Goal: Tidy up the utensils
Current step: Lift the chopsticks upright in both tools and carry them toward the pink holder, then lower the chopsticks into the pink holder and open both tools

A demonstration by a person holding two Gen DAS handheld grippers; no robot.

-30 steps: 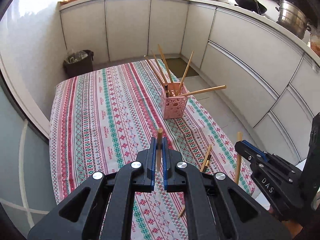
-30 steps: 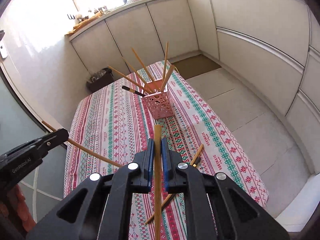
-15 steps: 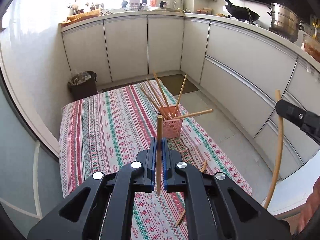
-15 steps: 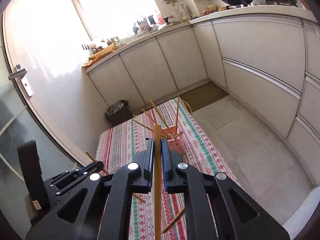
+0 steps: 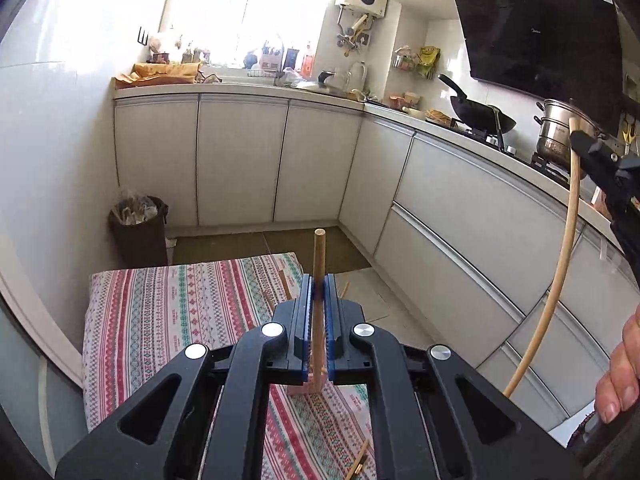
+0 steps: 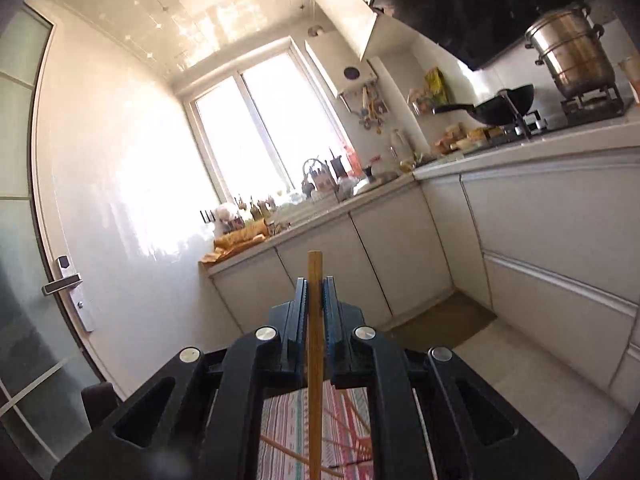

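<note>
Left wrist view: at lower centre of the frame I see a pale round wooden chopstick standing upright, clenched between the blue-padded jaws of my left gripper. Its lower end shows against the pink perforated plastic holder, which is mostly hidden behind the gripper body. That holder rests on the red, green and white patterned tablecloth, and another chopstick lies on the cloth at the bottom edge. At the right edge of the frame my right gripper clamps a long, light bamboo chopstick near its top, so that the stick hangs downward; a hand shows below it.

Right wrist view: at centre, the same long chopstick runs vertically between the tightly closed pads of the right gripper. Behind stand white cabinets, a black wok and a steel stockpot at upper right.
</note>
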